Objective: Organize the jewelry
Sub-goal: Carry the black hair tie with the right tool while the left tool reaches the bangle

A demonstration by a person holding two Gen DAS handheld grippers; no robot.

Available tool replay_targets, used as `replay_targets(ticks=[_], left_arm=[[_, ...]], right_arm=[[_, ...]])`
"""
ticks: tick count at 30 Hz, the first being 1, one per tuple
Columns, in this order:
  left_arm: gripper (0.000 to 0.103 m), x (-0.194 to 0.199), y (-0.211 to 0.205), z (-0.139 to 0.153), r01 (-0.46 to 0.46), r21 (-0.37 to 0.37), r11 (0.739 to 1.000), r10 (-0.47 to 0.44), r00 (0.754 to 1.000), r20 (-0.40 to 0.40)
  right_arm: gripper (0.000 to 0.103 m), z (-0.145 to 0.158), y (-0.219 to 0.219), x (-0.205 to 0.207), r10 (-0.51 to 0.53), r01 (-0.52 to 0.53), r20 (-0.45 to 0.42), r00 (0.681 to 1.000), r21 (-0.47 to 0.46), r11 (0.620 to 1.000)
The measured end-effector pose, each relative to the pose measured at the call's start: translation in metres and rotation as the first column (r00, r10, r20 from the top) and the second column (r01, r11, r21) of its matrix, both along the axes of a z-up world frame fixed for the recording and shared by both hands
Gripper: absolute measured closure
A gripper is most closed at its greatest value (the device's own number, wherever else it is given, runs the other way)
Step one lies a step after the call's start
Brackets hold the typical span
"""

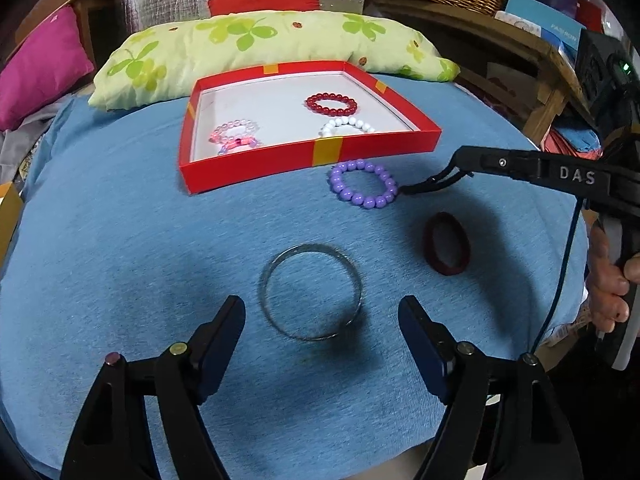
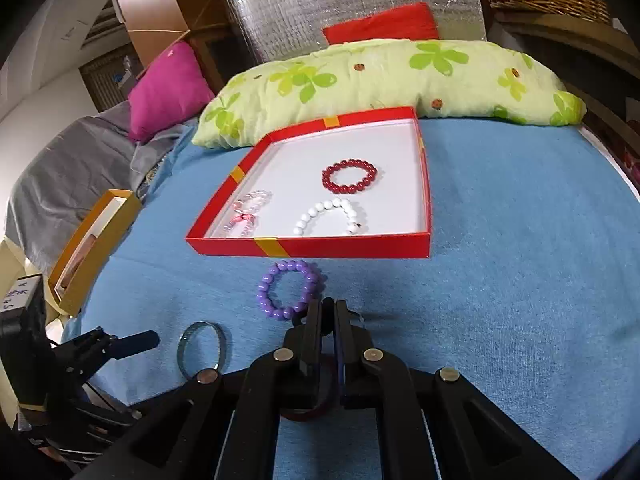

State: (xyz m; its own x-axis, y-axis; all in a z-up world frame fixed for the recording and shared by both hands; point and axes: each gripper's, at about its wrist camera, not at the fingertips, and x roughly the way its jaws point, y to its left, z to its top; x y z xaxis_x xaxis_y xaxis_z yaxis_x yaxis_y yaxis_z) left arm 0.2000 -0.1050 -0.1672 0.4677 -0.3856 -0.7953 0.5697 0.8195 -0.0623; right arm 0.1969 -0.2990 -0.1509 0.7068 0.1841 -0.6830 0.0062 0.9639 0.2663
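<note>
Pinching the purple beaded bracelet [image 1: 362, 184] by its near edge, the right hand-held gripper [image 2: 328, 306] has its jaws together on the beads; the red cardboard tray [image 2: 348, 247] lies just beyond. Next: lift and carry forward. The left hand-held gripper [image 1: 322, 322] hovers apart, the silver metal bangle [image 1: 311, 291] just ahead.

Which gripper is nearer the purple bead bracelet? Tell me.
Right. The right gripper is shut with its tips at the purple bead bracelet; the left gripper is open, farther back, around the metal bangle.
</note>
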Motion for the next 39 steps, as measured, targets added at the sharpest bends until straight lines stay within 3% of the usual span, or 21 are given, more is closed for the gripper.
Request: replay_targets(ticks=[4, 9, 10, 12, 24, 39], left_arm=[[0.023, 0.006, -0.008, -0.008, -0.018, 0.030, 0.999, 0.019, 1.000, -0.017], [0.024, 0.011, -0.012, -0.015, -0.026, -0.006, 1.000, 0.025, 0.999, -0.044], [0.025, 0.012, -0.013, -0.016, -0.023, -0.008, 1.000, 0.023, 0.999, -0.041], [0.041, 0.012, -0.016, -0.017, -0.017, -0.003, 1.000, 0.017, 0.999, -0.034], [0.042, 0.011, -0.015, -0.006, -0.011, -0.040, 0.999, 0.012, 1.000, 0.014], [0.042, 0.006, 0.017, 0.038, -0.055, -0.143, 0.988, 0.075, 0.988, 0.134]], right_arm=[[0.097, 0.003, 0.003, -0.001, 0.004, -0.004, 0.006, 1.000, -0.004, 1.000], [0.097, 0.007, 0.000, -0.004, 0.005, -0.005, 0.018, 1.000, 0.023, 1.000], [0.097, 0.008, -0.001, -0.005, 0.003, -0.004, 0.019, 1.000, 0.030, 1.000], [0.097, 0.009, -0.003, -0.007, 0.000, -0.001, 0.025, 1.000, 0.041, 0.999], [0.097, 0.017, -0.009, -0.012, -0.003, -0.003, 0.060, 0.998, 0.087, 0.996], [0.097, 0.035, -0.003, -0.018, 0.051, -0.083, 0.168, 0.984, 0.187, 0.979]])
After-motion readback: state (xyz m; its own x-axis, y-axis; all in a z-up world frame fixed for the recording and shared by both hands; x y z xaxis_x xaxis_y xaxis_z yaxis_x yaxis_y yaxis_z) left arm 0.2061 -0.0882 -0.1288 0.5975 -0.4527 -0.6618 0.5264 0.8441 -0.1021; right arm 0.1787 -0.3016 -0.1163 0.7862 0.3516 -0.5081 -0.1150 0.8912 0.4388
